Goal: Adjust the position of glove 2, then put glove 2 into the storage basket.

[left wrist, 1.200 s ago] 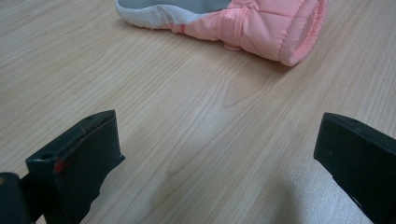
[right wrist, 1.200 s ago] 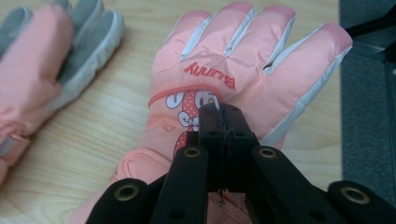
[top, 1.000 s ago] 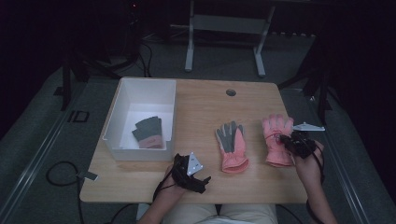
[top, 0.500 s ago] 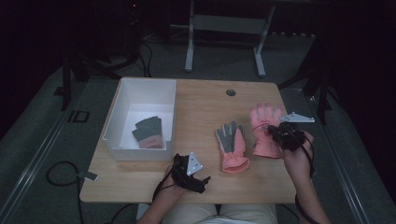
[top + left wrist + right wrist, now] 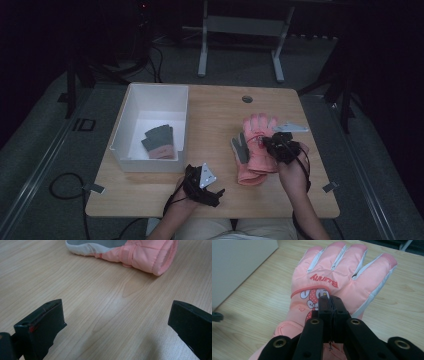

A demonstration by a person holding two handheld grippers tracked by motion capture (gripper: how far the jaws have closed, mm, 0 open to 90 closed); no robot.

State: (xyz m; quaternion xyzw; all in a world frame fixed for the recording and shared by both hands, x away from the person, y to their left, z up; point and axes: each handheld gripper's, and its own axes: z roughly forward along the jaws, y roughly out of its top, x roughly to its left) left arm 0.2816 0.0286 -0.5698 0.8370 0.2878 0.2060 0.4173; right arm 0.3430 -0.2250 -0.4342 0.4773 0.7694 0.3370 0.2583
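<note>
My right gripper (image 5: 272,143) is shut on a pink glove (image 5: 258,131) with a cartoon print and holds it slightly above the table, fingers pointing away. In the right gripper view the jaws pinch the fabric on the back of that glove (image 5: 337,272), my right gripper (image 5: 331,300) closed tight. A second pink glove (image 5: 246,162) with a grey palm lies on the table, partly under the held one. My left gripper (image 5: 216,192) rests near the front edge, open, with bare wood between its jaws. In the left gripper view that gripper (image 5: 117,322) faces the lying glove's cuff (image 5: 150,257).
A white box (image 5: 131,107) stands at the table's left with a grey pair of gloves (image 5: 160,141) inside. The wooden table (image 5: 215,115) has a cable hole (image 5: 247,99) near its far edge. A metal stand (image 5: 240,30) is on the dark floor beyond.
My right gripper has carried the pink glove leftward and slightly up, from the table's right side to over the other pink glove. The left gripper has stayed put.
</note>
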